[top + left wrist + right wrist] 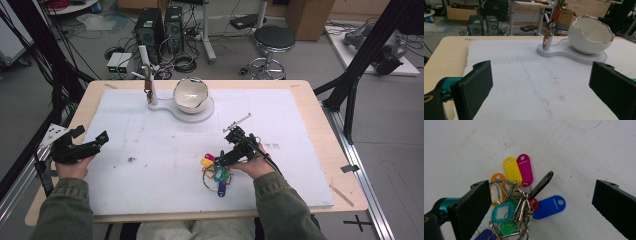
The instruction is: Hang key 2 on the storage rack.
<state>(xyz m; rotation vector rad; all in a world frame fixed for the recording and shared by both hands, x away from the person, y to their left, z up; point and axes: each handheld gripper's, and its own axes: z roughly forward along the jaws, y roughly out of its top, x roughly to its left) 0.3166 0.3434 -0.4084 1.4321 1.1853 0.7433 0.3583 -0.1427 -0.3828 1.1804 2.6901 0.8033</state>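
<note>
A bunch of coloured key tags (215, 171) on metal rings lies on the white foam mat (150, 145), front centre. In the right gripper view the yellow tag (512, 170), magenta tag (524, 169) and blue tag (550, 206) fan out between the jaws. My right gripper (221, 160) (544, 205) hovers open right over the bunch, holding nothing. My left gripper (102, 138) (541, 85) is open and empty at the mat's left edge, pointing toward the white egg-shaped bowl (590, 35) and the key stand (548, 37), where a brown fob hangs.
The bowl (190, 93) and the peg stand (150, 85) share a white base (202, 112) at the back centre of the mat. A small dark speck (131, 160) marks the foam. Computers, cables and a stool (272, 42) stand on the floor beyond the table.
</note>
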